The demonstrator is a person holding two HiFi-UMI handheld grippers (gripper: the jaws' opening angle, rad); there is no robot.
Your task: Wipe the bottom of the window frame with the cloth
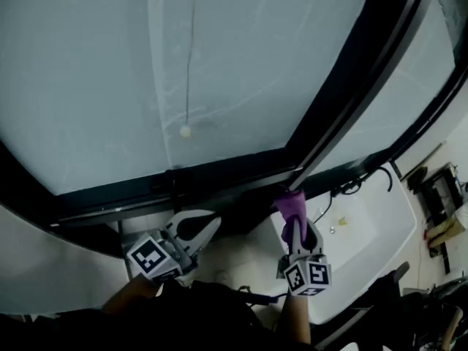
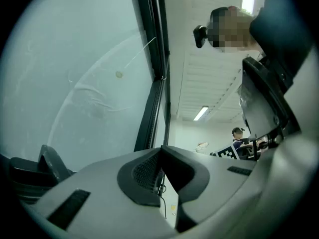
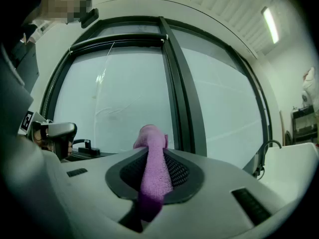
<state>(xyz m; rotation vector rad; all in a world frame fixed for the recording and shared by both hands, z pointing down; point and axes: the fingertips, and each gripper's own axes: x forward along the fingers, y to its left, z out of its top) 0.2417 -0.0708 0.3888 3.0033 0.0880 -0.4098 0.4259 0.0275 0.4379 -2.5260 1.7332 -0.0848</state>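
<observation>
Right gripper (image 1: pixel 295 232) is clamped down on the purple cloth (image 1: pixel 290 206), which runs up between the two jaws and sticks out past the tips in a bunched wad. From my head view the top of that wad is right up against the lower edge of the dark window frame (image 1: pixel 219 172), close to where the upright bar between the two panes comes down to meet it; looks like it's touching, but it's dim down there so I can't swear to it. Left gripper (image 1: pixel 212 225) is closed with nothing in it, tips together, sitting just under the same bottom rail and off to the left of the cloth, well apart from it. Frosted glass (image 1: pixel 95 86) fills most of what's above, with a thin cord hanging down it ending in a little bead (image 1: pixel 185 131). Off to the right of my right gripper there's a white sink (image 1: pixel 380 218) with a black curved tap (image 3: pixel 264 151) by the window.
</observation>
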